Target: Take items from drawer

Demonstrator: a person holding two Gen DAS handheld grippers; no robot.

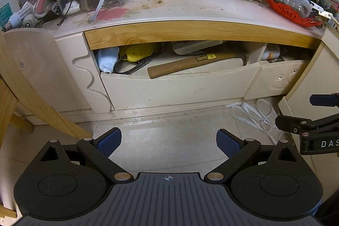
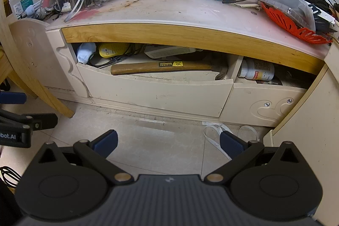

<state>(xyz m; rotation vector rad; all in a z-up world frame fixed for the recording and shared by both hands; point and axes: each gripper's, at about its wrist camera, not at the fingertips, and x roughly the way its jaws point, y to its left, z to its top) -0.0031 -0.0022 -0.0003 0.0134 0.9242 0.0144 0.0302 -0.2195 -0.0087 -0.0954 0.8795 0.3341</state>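
Drawer [image 2: 156, 94]: pulled partly out under the desk [image 2: 169, 12]; your clearance is a narrow slot.
Hammer [image 2: 161, 67]: lies lengthwise inside; a tilted lift could jam it against the desk edge.
Cables [image 2: 110, 61]: may snag, dragging neighbours.
Left gripper [image 1: 168, 142], right gripper [image 2: 168, 142]: fingers wide, empty, well back over the floor.

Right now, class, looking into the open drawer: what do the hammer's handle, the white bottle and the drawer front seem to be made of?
Hammer handle: wood, smooth, probably varnished; tan with visible grain and a yellow sticker.
White bottle: likely plastic, matte white with a printed label, lying on its side in the right compartment.
Drawer front: cream-painted board, possibly wood or fibreboard; flat, scuffed and stained.
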